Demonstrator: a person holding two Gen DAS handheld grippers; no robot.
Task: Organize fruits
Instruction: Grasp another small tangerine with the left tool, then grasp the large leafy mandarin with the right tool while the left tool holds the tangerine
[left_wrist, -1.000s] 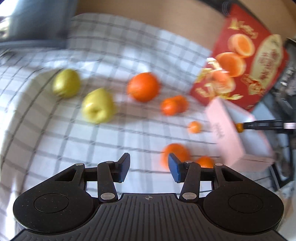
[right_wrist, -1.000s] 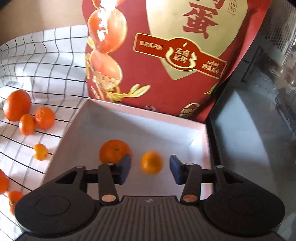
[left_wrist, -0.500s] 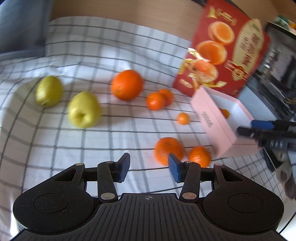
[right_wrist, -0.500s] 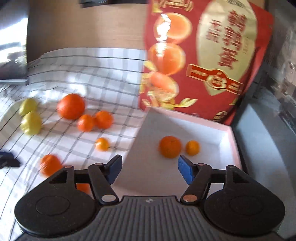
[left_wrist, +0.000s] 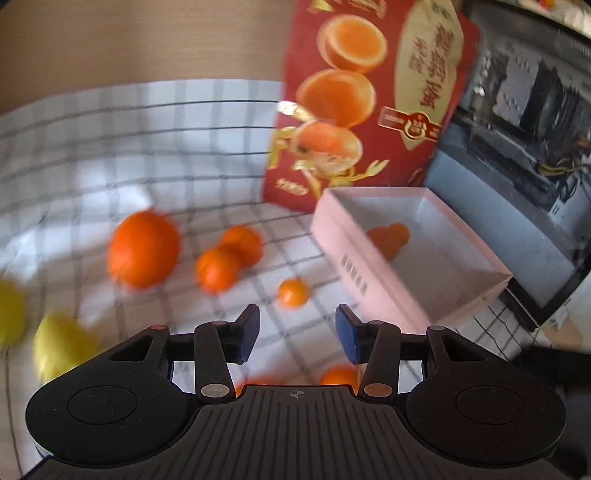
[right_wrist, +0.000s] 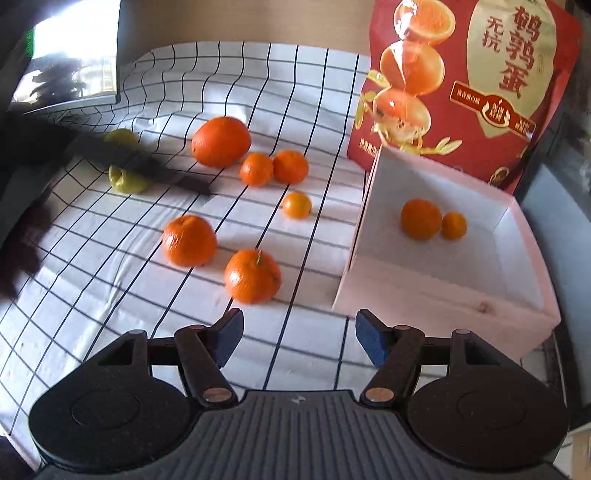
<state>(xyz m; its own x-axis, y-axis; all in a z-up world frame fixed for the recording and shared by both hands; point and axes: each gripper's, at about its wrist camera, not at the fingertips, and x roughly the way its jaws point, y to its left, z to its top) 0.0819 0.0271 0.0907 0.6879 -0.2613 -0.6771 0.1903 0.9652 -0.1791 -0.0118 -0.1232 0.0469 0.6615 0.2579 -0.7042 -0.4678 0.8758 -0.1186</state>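
My right tool (right_wrist: 298, 338) hangs empty with its jaws spread wide above the checked cloth (right_wrist: 110, 295); a second ago it was over the box with a small orange fruit between its pads, so that fruit has been let go and the tool has backed off toward the loose fruit. My left tool (left_wrist: 297, 334) is empty too, pads apart, and has swung round from the near oranges to face the box. Just ahead of the right tool sit two mandarins (right_wrist: 252, 276) and (right_wrist: 189, 240), free on the cloth, and I judge the nearer one the likely next pick. Beyond them lies a tiny orange fruit (right_wrist: 297, 205), then a touching pair of mandarins (right_wrist: 273, 168), then the big orange (right_wrist: 221, 141). Two yellow-green fruits (right_wrist: 127, 180) lie far left, partly hidden by the dark blur of my left tool. To the right the pink-sided box (right_wrist: 517, 314) now holds two fruits (right_wrist: 421, 218) and (right_wrist: 454, 225) side by side, so sorting is under way with most fruit still out. Behind the box stands a red bag (right_wrist: 480, 74) reading 鹌鹑蛋 with 无抗 beside it; its smaller print is too fine to read. The box's side carries a printed strip (left_wrist: 354, 271) I cannot make out.
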